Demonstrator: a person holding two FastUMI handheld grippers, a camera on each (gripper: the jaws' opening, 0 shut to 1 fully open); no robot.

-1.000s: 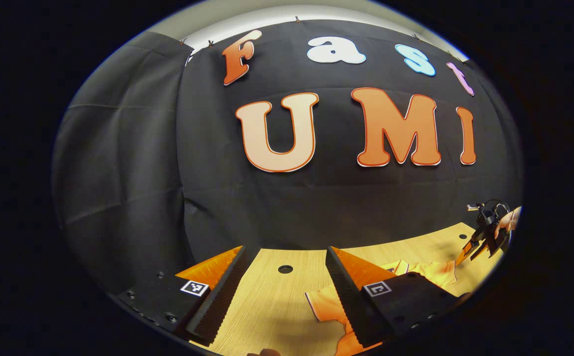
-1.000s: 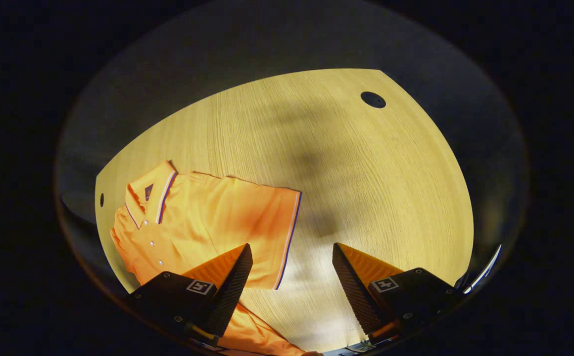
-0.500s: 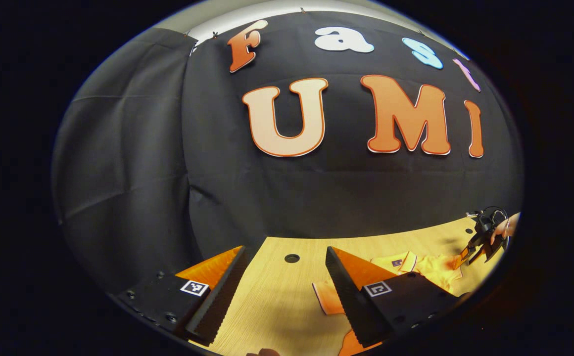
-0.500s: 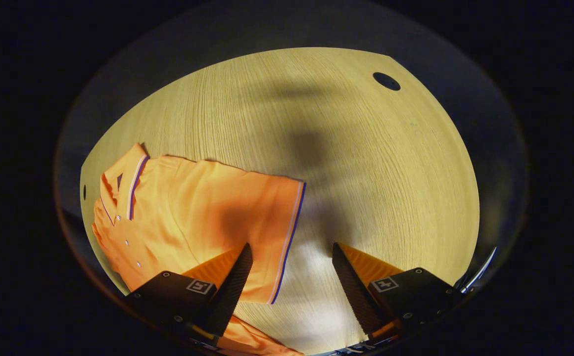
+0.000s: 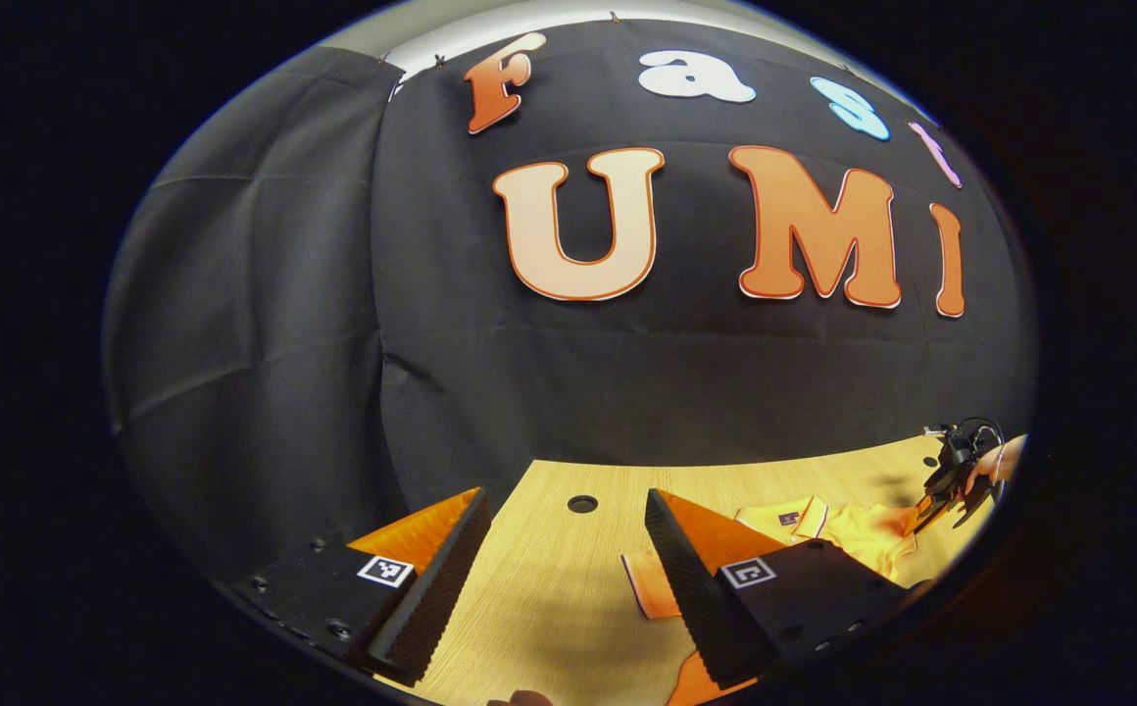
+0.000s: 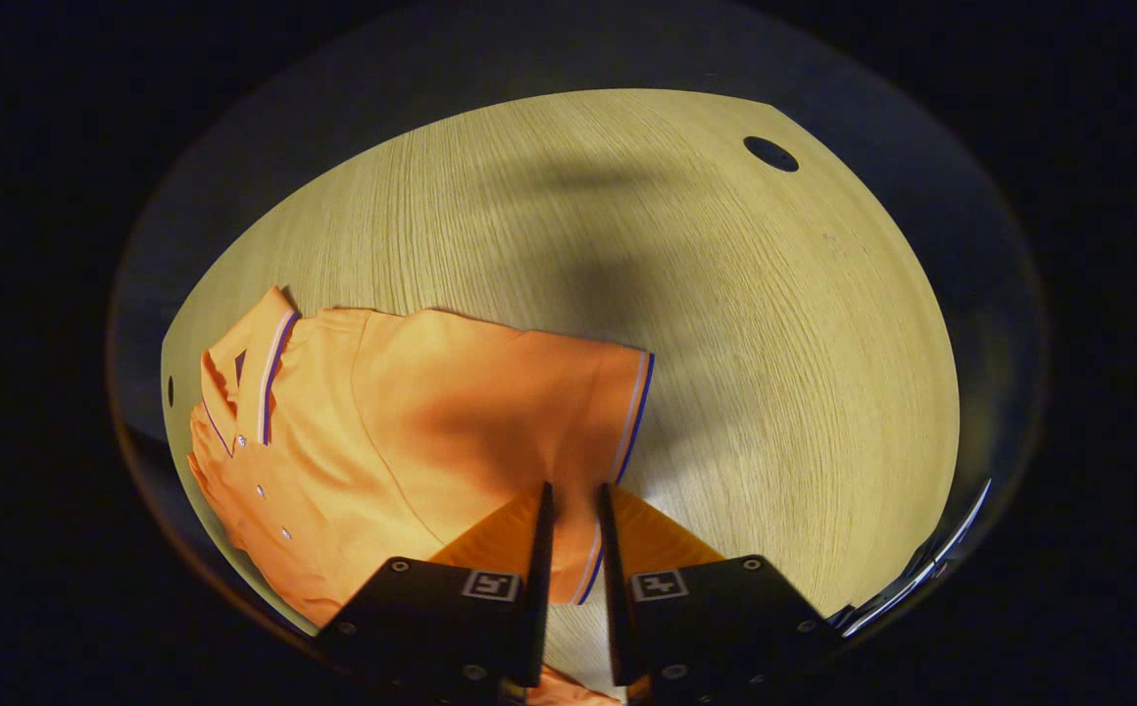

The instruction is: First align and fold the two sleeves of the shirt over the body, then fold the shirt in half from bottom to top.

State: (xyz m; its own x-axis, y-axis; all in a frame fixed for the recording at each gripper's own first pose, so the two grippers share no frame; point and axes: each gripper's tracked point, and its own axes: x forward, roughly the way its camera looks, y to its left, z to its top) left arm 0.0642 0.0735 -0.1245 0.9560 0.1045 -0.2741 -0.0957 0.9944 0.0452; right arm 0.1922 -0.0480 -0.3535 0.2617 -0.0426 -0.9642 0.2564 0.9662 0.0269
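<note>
Pale wood grain covers the table, which has a round hole at about 1 o'clock in the right gripper view and a dark cloth wall behind it in the left gripper view.

An orange shirt lies flat on the table, collar toward 9 o'clock in the right gripper view, with one sleeve spread toward the middle. The right gripper sits over the striped cuff of that sleeve, fingers drawn nearly together with a narrow gap; the cuff edge runs into that gap, though whether both fingers press on it cannot be told.

In the left gripper view the left gripper is held level above the table, fingers wide apart with nothing between them. The shirt's other sleeve lies at about 5 o'clock, partly behind one finger. Farther off at 3 o'clock a hand holds the right gripper tilted down at the shirt.
</note>
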